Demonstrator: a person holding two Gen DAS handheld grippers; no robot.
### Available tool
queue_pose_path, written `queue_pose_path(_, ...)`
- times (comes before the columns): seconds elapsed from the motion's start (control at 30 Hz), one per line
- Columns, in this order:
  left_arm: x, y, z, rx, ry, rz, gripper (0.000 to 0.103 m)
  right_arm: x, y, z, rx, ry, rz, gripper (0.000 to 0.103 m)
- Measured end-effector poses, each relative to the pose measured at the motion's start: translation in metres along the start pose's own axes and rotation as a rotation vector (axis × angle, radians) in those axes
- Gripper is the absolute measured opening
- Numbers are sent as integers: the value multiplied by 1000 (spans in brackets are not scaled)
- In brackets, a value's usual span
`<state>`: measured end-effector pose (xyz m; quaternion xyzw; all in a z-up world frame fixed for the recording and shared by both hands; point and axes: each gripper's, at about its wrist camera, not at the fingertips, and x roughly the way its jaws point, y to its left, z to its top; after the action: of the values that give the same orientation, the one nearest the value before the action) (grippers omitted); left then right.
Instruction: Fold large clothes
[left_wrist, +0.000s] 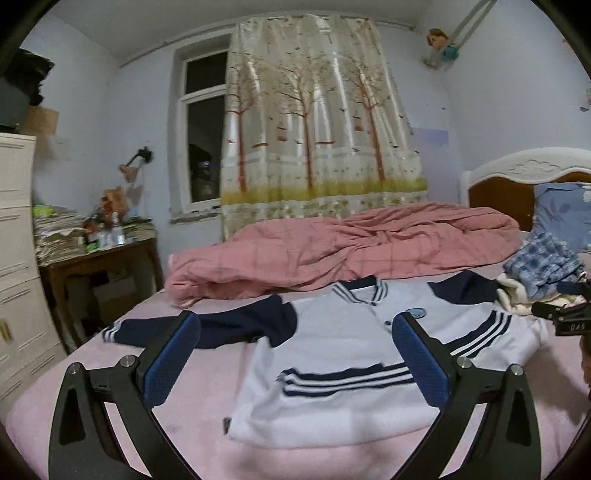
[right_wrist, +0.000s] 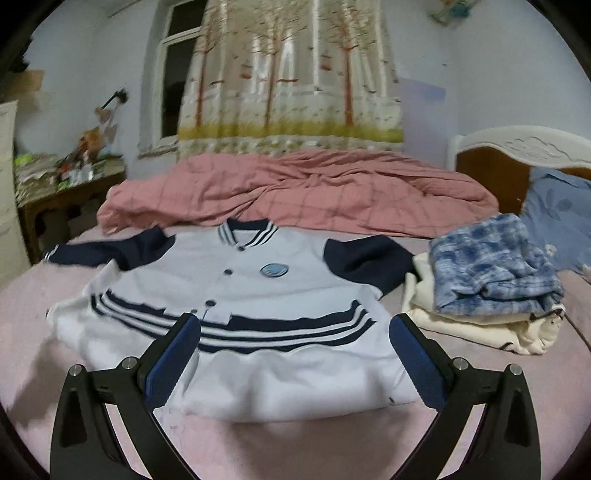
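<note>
Left gripper (left_wrist: 295, 332): jaws spread wide, holding nothing, above the near hem.
Right gripper (right_wrist: 295, 332): likewise released, empty, over the lower front.
Jacket (right_wrist: 236, 295): one, white with two navy sleeves, lying flat and face up on the pink bed sheet (right_wrist: 295, 443), collar away from the cameras.
Buttons: four visible down the front, perhaps more lost in blur.
Folded clothes (right_wrist: 487, 273): one stack just right of the jacket, blue patterned piece over cream.
Quilt (right_wrist: 295, 192): one, pink, bunched behind.
</note>
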<state>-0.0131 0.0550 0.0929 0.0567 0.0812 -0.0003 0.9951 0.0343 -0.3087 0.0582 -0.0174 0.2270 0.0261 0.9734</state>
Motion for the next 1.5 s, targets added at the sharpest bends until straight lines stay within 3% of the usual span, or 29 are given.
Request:
queue_pose_path(0.13,-1,3,-24,-14,21,14,103,6,-1,-19,24,16,-55,103)
queue_pose_path(0.27,13,-1,-45,-31,75,-51,103,22,-2,-41,38,96,21,103)
queue_pose_path(0.4,30,-19,-60,61,113,-68,103,36,12,-57,-65,154,74,103)
queue_pose_path(0.6,70,-54,-98,266,369,-217,99,50,54,-73,-331,289,149,103)
queue_pose_path(0.67,81,-66,-112,346,419,-220,99,58,64,-78,-424,321,136,103)
queue_pose_path(0.73,96,-73,-119,359,478,-218,99,67,66,-80,-470,328,106,103)
queue_pose_path(0.83,120,-73,-121,334,550,-226,99,82,55,-73,-412,350,117,103)
queue_pose_path(0.97,126,-63,-114,275,544,-232,99,91,32,-63,-289,329,152,103)
queue_pose_path(1.1,104,-27,-88,66,472,-337,99,66,2,-45,-182,234,255,103)
queue_pose_path(1.2,102,-8,-70,48,387,-241,99,56,-28,-28,-94,140,230,103)
queue_pose_path(1.27,119,4,-70,95,380,-93,99,61,-47,-18,-44,105,152,103)
queue_pose_path(1.33,129,18,-75,100,353,-51,99,76,-64,-13,-13,107,66,102)
queue_pose_path(1.4,146,35,-87,41,436,-47,96,94,-76,-14,-4,142,16,92)
queue_pose_path(1.5,167,53,-109,-57,571,-82,77,121,-85,-25,13,263,39,80)
